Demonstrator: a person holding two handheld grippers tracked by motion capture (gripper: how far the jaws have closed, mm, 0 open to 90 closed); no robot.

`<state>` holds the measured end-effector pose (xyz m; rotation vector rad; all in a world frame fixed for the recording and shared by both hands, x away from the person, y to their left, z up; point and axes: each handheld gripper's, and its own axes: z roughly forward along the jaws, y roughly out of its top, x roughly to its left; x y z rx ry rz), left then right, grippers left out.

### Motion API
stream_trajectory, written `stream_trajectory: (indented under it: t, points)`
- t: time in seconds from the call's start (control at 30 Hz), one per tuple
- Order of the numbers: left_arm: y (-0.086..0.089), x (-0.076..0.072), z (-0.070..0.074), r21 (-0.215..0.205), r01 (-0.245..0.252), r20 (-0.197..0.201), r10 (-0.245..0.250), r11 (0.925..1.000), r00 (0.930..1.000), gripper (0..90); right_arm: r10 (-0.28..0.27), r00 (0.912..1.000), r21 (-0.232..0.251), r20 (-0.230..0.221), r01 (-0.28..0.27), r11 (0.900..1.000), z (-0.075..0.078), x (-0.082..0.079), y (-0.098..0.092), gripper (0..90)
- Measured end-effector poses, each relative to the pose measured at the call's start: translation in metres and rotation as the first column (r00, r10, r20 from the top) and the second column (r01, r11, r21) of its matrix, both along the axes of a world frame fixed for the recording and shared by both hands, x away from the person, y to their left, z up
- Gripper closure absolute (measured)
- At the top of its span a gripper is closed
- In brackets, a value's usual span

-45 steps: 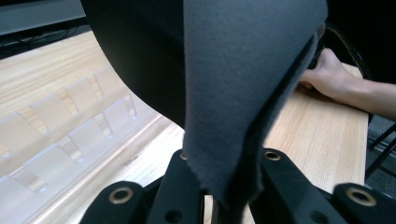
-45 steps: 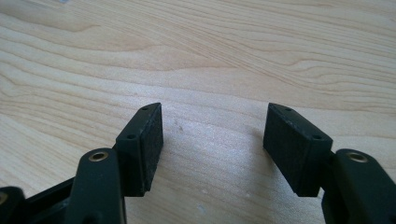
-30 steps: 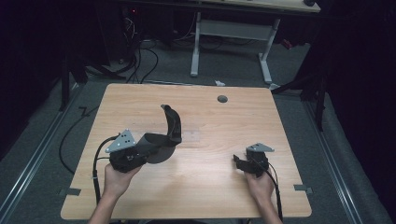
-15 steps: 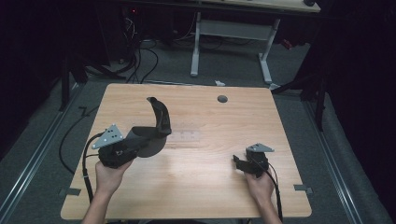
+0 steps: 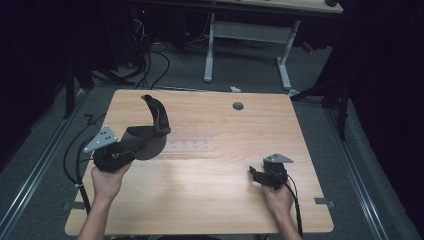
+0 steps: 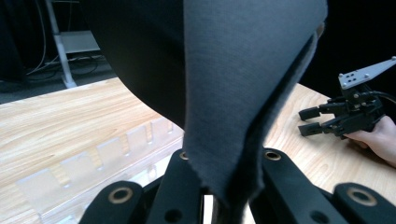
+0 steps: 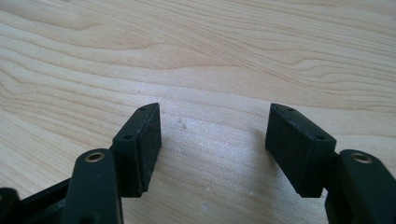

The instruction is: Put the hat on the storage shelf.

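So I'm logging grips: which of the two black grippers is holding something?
The left gripper, shut on the dark grey fabric piece lifted off the wooden table. The right gripper stands open with nothing between its jaws.

The right tongs [image 7: 212, 144] stand with the jaws wide apart, and nothing is between them. One black jaw rises from seven o'clock, the other from four o'clock, with the rough pads [image 7: 148, 144] facing each other. Behind and under them lies the light wooden tabletop [image 7: 210, 51], its grain running across, bare up to twelve o'clock.
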<state>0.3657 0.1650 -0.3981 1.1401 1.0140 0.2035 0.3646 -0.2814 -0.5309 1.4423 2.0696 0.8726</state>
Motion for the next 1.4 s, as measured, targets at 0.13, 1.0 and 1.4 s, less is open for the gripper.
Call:
stream_trajectory:
  t: [0.13,1.0,1.4]
  points:
    - [0.005,0.006,-0.002,0.013,-0.023,-0.001,0.023,0.9997,0.9997,85.5,-0.001,1.0,0.0,0.0,0.001,1.0,0.0,0.0,0.0,36.3]
    - [0.027,0.042,-0.011,0.09,-0.176,0.018,0.175,0.9802,0.9844,85.5,0.0,1.0,0.0,0.0,0.0,1.0,0.0,0.0,0.0,36.3]
    - [0.023,0.06,-0.026,0.176,-0.236,0.03,0.234,0.9558,0.9717,85.5,0.0,1.0,0.0,0.0,0.0,1.0,0.0,0.0,0.0,36.2]
